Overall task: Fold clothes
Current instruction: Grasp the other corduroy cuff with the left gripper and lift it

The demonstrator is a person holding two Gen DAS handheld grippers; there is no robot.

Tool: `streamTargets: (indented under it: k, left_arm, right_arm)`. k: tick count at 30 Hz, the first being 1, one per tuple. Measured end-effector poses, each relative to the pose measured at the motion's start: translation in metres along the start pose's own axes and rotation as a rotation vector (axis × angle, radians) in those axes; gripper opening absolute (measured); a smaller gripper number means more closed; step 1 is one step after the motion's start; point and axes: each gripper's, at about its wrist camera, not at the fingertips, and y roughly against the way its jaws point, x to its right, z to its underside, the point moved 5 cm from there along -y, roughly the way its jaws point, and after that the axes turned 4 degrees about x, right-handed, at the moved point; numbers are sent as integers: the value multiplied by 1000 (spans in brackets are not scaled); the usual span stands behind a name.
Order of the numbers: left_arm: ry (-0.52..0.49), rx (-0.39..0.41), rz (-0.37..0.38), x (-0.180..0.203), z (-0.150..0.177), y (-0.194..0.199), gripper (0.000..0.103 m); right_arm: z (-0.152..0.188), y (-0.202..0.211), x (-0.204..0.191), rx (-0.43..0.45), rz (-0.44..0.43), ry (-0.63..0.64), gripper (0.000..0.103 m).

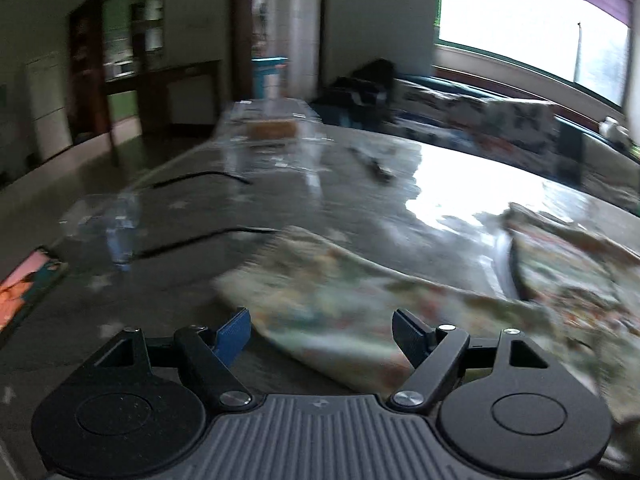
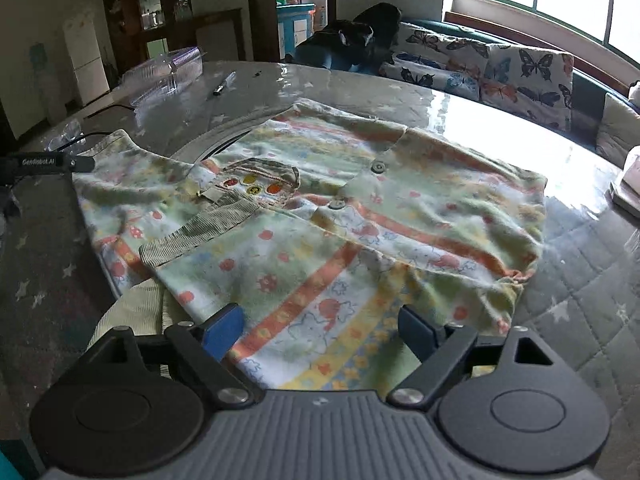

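In the left wrist view the left gripper (image 1: 322, 334) fills the bottom of the frame with its jaws spread wide and nothing between them. Just past the fingertips, in the lower centre and right, lies the child's patterned shirt (image 1: 360, 300), blurred; a sleeve-like end of it reaches toward the centre of the frame, and another fold of the same fabric rises at the right edge. It rests on a glossy tabletop (image 1: 280, 192) that carries glare from the window (image 1: 520, 20) at upper right. Left of the fabric a black cable (image 1: 200, 240) curves across the surface, and a clear plastic item (image 1: 108, 220) sits at mid left. A phone (image 1: 24, 288) with a lit screen lies at the far left edge. Further back, at upper centre, stands a clear plastic container (image 1: 272, 128), with a pen (image 1: 372, 164) to its right.

In the right wrist view the right gripper (image 2: 320, 330) also has its jaws apart, holding nothing, with the hem of the shirt (image 2: 320, 220) lying between and under the fingertips. The garment is spread flat over the centre of the frame, front up, showing two buttons (image 2: 378, 167), a small chest pocket (image 2: 260, 180) with coloured dots, and a ribbed grey band (image 2: 200, 236) at lower left. The other gripper's tip (image 2: 44, 162) shows at the left edge, beside the garment's upper left corner. A butterfly-print sofa (image 2: 500, 72) runs along the upper right.
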Motion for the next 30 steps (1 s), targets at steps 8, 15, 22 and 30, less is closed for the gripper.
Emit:
streamTargets:
  k: [8,15,22,30]
  left_arm:
    - [116,-24,-107,-48,-7,-27,75]
    - [140,-32,-102,-56,-7,-35,61]
    - [130,-22,-66,-48,-8,-35,27]
    - [199,1,104,-18,-21,-6,10]
  right_arm:
    - [-2,5,0,9,6,-2,87]
    - [-1,5,1,9,7,-14,87]
    - [0,7,2,17,4,-25,87]
    - [-3,13,4,42,6,-37,87]
